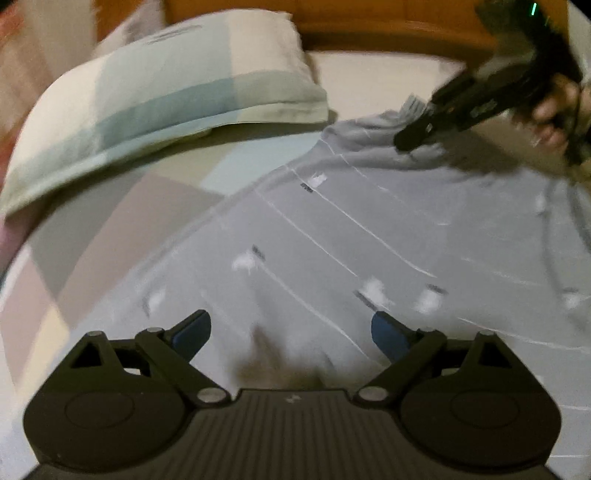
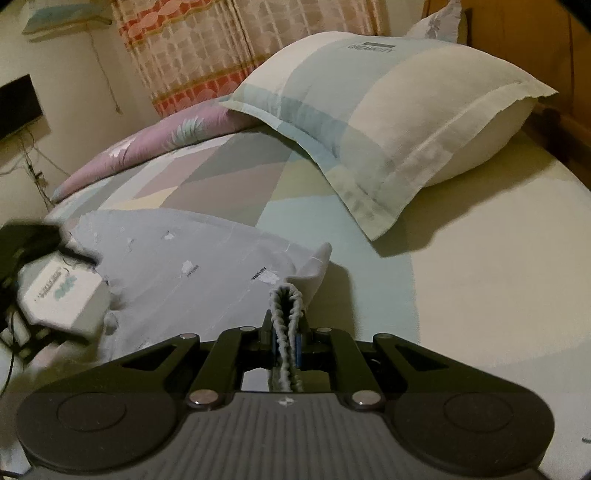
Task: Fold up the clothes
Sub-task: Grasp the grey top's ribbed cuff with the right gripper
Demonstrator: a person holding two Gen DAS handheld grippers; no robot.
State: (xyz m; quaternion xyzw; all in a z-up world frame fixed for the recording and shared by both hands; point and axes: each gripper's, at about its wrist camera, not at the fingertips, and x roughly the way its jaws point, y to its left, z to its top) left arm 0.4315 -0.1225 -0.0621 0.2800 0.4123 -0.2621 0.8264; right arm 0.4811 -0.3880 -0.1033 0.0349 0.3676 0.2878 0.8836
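A grey garment with thin white lines and small white prints lies spread on the bed. Just above its near part hovers my left gripper, open, with nothing between its blue pads. My right gripper, held by a hand at the upper right, is shut on the garment's far ribbed edge and lifts it a little. In the right wrist view the right gripper pinches that ribbed grey edge, folded over between the fingers. The rest of the garment trails left toward the blurred white housing of the left tool.
A large pastel check pillow rests on the patchwork bedsheet beyond the garment. A wooden headboard runs behind it. A purple floral blanket lies at the bed's far side, under a patterned curtain.
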